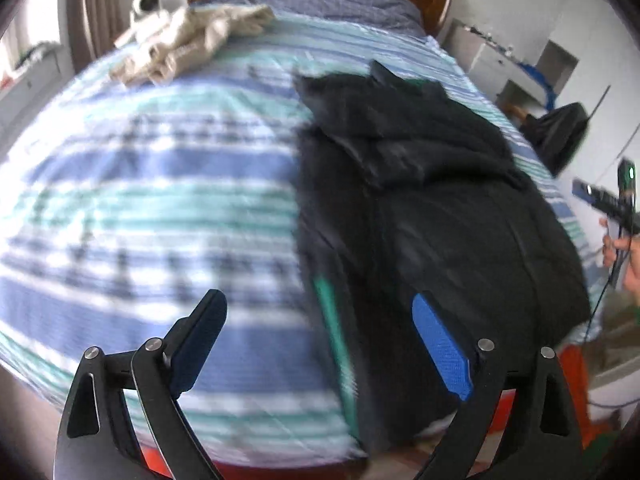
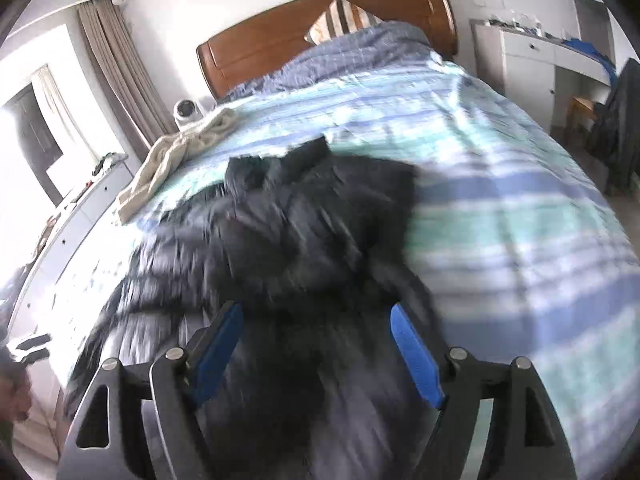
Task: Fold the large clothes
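Note:
A large black garment (image 1: 432, 200) lies crumpled on a blue, white and teal striped bedspread (image 1: 160, 208); a green strip runs along its left edge. My left gripper (image 1: 320, 312) is open and empty, held above the garment's near left edge. In the right wrist view the same garment (image 2: 304, 224) fills the middle, blurred by motion. My right gripper (image 2: 316, 328) is open and empty, its blue pads (image 2: 416, 356) spread above the garment's near end. The right gripper also shows at the right edge of the left wrist view (image 1: 616, 204).
A beige garment (image 1: 188, 44) lies near the bed's far left, also in the right wrist view (image 2: 176, 156). A wooden headboard (image 2: 320, 36), striped pillow (image 2: 344, 20) and white camera (image 2: 186, 110) are behind. A white dresser (image 2: 536, 56) stands at right.

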Tool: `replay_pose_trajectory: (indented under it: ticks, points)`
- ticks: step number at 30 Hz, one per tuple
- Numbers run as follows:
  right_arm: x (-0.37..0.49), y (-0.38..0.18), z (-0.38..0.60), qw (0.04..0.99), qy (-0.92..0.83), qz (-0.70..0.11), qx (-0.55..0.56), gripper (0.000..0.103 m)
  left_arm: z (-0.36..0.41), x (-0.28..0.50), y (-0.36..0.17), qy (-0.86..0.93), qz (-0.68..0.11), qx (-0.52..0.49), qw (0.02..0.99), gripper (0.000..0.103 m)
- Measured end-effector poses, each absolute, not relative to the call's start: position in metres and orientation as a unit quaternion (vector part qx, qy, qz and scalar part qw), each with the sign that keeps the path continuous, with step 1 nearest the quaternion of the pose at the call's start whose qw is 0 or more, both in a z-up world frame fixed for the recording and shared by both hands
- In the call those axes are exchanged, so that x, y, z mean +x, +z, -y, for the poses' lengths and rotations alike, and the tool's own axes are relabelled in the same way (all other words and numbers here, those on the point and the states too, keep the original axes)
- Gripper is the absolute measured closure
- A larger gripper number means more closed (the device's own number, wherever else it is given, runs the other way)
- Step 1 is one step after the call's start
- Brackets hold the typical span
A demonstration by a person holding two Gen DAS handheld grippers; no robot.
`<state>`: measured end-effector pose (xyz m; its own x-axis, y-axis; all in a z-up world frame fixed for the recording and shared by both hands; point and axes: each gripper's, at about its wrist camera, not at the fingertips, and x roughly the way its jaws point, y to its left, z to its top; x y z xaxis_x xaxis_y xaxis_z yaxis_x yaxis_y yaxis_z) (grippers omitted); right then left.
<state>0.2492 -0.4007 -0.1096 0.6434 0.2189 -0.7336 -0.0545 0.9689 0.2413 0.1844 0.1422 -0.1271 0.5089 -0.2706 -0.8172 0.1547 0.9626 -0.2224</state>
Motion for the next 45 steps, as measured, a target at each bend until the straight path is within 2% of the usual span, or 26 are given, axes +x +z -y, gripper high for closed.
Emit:
replay_pose_trajectory:
  ticks: [8, 13, 16, 19, 20, 21, 24, 27, 34, 45]
  points:
    - [0.124, -0.177, 0.43, 0.828, 0.092, -0.51, 0.212, 0.025, -0.097, 0.163, -0.181, -0.169, -0.526, -0.091, 0.829, 0.01]
    - [0.124, -0.201, 0.402, 0.828, 0.144, -0.49, 0.233, 0.025, -0.086, 0.163, -0.186, -0.166, -0.524, -0.071, 0.832, 0.01]
    - [0.138, -0.208, 0.394, 0.821, 0.155, -0.501, 0.226, 0.027, -0.084, 0.163, -0.187, -0.159, -0.53, -0.075, 0.83, 0.015]
    - [0.142, -0.204, 0.38, 0.818, 0.153, -0.521, 0.19, 0.048, -0.082, 0.158, -0.184, -0.154, -0.532, -0.062, 0.83, 0.029]
    - [0.143, -0.203, 0.379, 0.818, 0.148, -0.525, 0.181, 0.061, -0.083, 0.156, -0.184, -0.157, -0.532, -0.063, 0.829, 0.039]
    - [0.144, -0.202, 0.379, 0.815, 0.148, -0.529, 0.186, 0.067, -0.084, 0.155, -0.184, -0.16, -0.534, -0.069, 0.827, 0.051]
    - [0.143, -0.2, 0.381, 0.811, 0.148, -0.531, 0.197, 0.076, -0.087, 0.155, -0.184, -0.173, -0.543, -0.094, 0.816, 0.074]
    - [0.141, -0.194, 0.379, 0.81, 0.149, -0.529, 0.204, 0.08, -0.09, 0.156, -0.178, -0.171, -0.548, -0.109, 0.812, 0.082]
    - [0.122, -0.172, 0.385, 0.804, 0.167, -0.53, 0.212, 0.083, -0.102, 0.144, -0.154, -0.186, -0.553, -0.124, 0.803, 0.083]
    - [0.038, -0.179, 0.383, 0.759, 0.172, -0.58, 0.242, 0.084, -0.12, 0.063, -0.159, -0.196, -0.606, -0.114, 0.762, 0.083]
